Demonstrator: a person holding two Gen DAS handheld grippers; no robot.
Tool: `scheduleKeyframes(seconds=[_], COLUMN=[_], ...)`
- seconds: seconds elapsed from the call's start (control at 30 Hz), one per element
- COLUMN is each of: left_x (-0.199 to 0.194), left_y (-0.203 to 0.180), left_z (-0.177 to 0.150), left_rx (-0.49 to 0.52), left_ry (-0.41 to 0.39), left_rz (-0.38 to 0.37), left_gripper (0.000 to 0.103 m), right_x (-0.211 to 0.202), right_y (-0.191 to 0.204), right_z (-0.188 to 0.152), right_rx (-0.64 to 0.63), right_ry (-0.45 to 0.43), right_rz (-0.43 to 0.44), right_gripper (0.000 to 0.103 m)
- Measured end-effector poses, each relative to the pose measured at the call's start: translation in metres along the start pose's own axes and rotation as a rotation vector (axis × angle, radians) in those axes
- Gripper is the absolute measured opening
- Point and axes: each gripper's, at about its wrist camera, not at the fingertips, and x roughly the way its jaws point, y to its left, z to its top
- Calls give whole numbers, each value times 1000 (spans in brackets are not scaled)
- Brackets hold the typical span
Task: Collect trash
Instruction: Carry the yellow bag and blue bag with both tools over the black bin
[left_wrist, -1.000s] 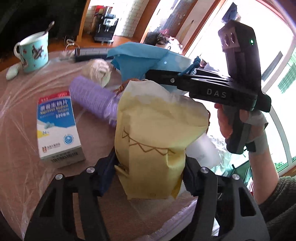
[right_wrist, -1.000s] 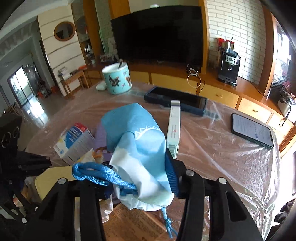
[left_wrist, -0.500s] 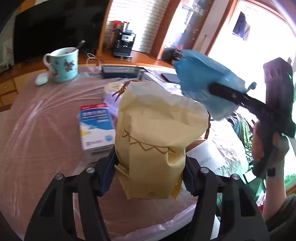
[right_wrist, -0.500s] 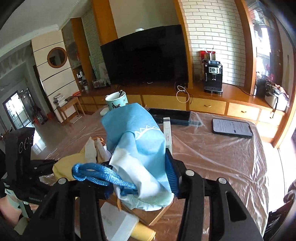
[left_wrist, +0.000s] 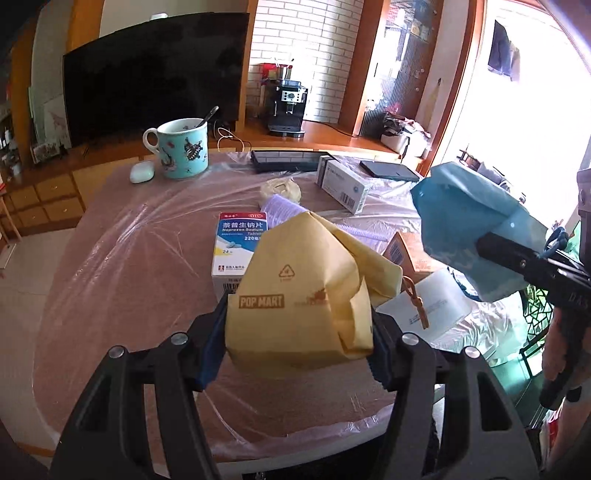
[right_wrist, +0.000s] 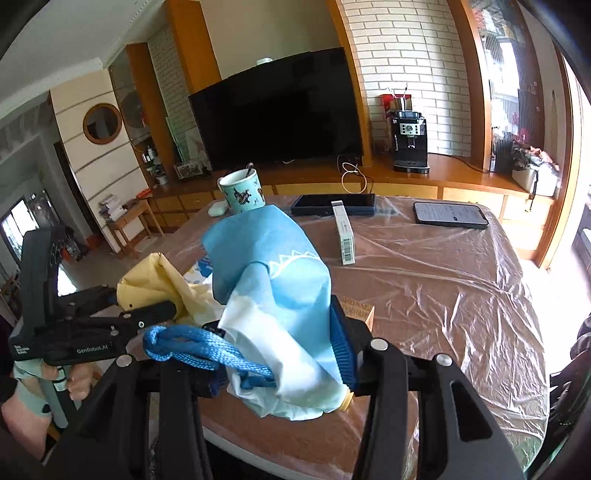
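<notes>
Home living room: television (right_wrist: 275, 110), coffee machine (right_wrist: 408, 142).

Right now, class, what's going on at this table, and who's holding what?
A person is clearing up with a handheld gripper in each hand. The left gripper is clamped on a yellow bag, and the right gripper on a blue bag; both bags are held up off the table. Left on the plastic-covered top are two medicine boxes, a mug and a phone.

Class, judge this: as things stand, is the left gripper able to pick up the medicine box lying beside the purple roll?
Probably not yet: the left gripper is shut on the yellow bag, which hangs before the medicine box.
</notes>
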Motion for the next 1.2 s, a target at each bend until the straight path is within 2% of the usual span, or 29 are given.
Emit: scheduleKeyframes(seconds=[0.27, 0.6, 0.87, 1.2], left_x=[-16, -59, -80, -92], left_y=[-7, -13, -22, -39], left_z=[0, -23, -56, -86], left_rx=[31, 75, 94, 106], left_ry=[-41, -84, -60, -44], left_rz=[-24, 48, 65, 65], left_gripper=[61, 61, 61, 61], right_x=[-9, -37, -57, -69], right_y=[6, 27, 42, 47], right_z=[-6, -31, -64, -98], right_rx=[-11, -36, -36, 49], right_ry=[-13, 3, 44, 87], right_rz=[12, 49, 49, 66], right_gripper=[45, 45, 44, 44])
